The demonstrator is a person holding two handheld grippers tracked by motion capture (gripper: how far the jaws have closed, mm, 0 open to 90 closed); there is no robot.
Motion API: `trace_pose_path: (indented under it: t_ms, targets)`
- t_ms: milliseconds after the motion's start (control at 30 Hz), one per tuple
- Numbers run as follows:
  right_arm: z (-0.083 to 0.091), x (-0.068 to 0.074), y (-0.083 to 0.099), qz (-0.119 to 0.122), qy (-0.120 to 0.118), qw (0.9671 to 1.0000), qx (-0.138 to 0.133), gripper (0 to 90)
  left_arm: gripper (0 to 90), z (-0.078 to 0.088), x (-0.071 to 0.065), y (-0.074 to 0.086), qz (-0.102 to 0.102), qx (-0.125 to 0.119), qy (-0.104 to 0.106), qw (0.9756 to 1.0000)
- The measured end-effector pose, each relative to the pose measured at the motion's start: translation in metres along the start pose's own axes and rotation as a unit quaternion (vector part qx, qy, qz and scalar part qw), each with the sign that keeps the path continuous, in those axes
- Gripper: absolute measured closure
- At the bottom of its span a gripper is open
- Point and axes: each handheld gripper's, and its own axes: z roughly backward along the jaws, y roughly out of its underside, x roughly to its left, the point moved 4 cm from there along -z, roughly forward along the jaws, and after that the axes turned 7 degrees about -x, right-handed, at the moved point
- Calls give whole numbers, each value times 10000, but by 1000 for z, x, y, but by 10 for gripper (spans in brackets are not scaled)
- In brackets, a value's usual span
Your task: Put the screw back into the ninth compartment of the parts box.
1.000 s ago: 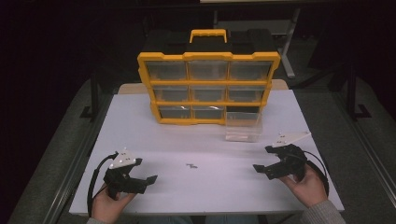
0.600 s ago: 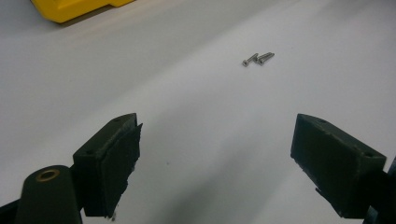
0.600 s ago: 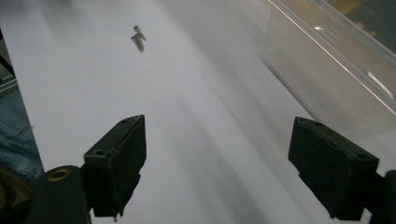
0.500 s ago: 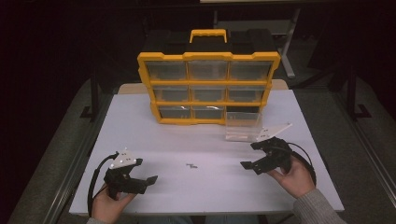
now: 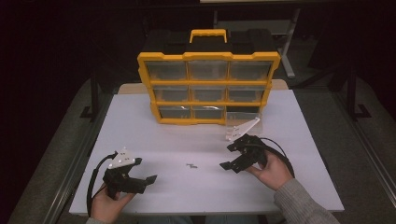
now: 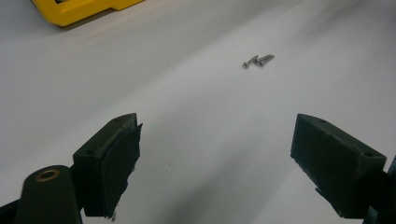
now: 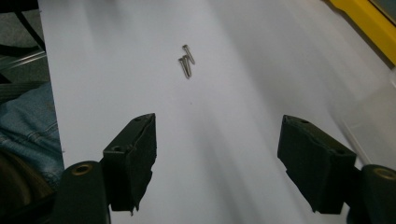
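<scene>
Now my right gripper (image 5: 232, 157) has slid left toward the screws (image 5: 190, 165) at frame centre, its empty jaws just narrowing yet still wide, left gripper (image 5: 142, 179) wide too.

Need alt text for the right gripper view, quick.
Two small screws lie together on the white table, ahead of the right gripper, whose black jaws stand open with nothing between them. A yellow organizer edges the top right corner.

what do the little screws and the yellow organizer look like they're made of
The screws look like bare metal: silvery grey with a dull shine on heads and shanks. The organizer looks like moulded plastic: a matte yellow frame, clear see-through drawer fronts, and a black back. Neither can be told for sure by look alone.
</scene>
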Motion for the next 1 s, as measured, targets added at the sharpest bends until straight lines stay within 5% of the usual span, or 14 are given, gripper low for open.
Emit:
trace_pose_path:
  t_ms: [400, 1000]
  targets:
    - [-33, 4, -34, 456, -410, 9979, 191, 411, 154, 1, -1, -1, 13, -45, 7, 10000]
    - [-95, 7, -66, 863, -882, 9899, 697, 594, 156, 4, 1, -2, 48, -129, 32, 9999]
